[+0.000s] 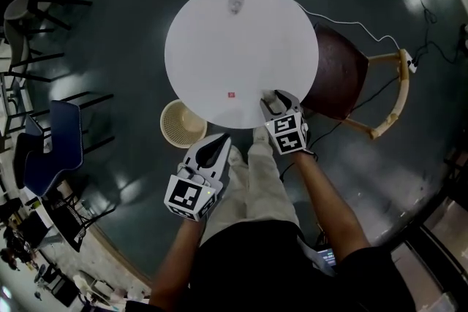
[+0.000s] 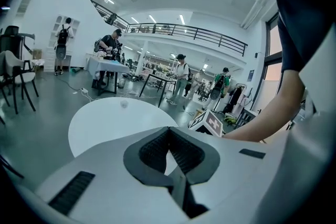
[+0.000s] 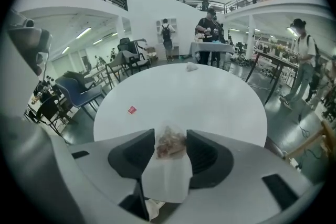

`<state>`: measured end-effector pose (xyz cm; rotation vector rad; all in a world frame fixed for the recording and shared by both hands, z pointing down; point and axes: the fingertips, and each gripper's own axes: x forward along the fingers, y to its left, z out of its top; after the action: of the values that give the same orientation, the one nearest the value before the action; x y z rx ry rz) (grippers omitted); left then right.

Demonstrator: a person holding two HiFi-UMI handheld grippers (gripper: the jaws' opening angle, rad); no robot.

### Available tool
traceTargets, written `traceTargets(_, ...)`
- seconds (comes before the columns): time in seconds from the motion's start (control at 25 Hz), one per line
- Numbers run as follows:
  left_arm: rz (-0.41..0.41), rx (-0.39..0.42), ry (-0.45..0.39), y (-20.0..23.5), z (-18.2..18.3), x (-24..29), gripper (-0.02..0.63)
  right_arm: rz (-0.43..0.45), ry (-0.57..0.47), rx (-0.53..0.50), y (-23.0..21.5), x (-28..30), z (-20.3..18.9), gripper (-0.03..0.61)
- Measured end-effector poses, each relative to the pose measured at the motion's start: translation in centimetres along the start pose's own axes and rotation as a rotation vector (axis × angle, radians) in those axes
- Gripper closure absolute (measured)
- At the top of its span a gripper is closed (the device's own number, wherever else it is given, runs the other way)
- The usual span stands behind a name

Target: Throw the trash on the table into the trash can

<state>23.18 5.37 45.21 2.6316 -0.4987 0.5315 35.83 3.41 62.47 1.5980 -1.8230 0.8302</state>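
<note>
In the head view, the right claw (image 1: 275, 100) is reaching over the lower edge of the round table (image 1: 219, 47). The trash can (image 1: 183, 123) is standing on the floor at the table's lower left. In the left gripper view, the left claw (image 2: 169, 131) is idling with its jaws together, holding nothing. In the right gripper view, the right claw's jaws are standing apart around a clear wrapper (image 3: 169, 143) lying on the table at lower centre — closing squarely on its crumpled bulk, not its thin edge, is looking like the safest grasp.

My head camera looks steeply down on the round bench (image 1: 241, 33) from well above. Cameras on the left hand-held gripper (image 2: 168, 129) and right hand-held gripper (image 3: 171, 134) sit close behind the jaws, facing low across that same bench, which all my views share.
</note>
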Motion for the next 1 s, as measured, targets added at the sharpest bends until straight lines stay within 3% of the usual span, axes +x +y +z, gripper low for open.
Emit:
traceTargets(0.28, 0.028, -0.038, 0.033, 0.1, -0.1, 0.3, 0.598, 0.017, 0.005, 0.031, -0.2, 0.7, -0.2, 0.392)
traceTargets(0.52, 0.018, -0.033, 0.011, 0.3, 0.1, 0.6, 0.598, 0.002, 0.021, 0.0, -0.5, 0.7, -0.2, 0.506)
traceTargets(1.0, 0.033, -0.055, -0.001, 0.8, 0.2, 1.3, 0.598, 0.035, -0.003, -0.029, -0.9, 0.5, 0.6, 0.543)
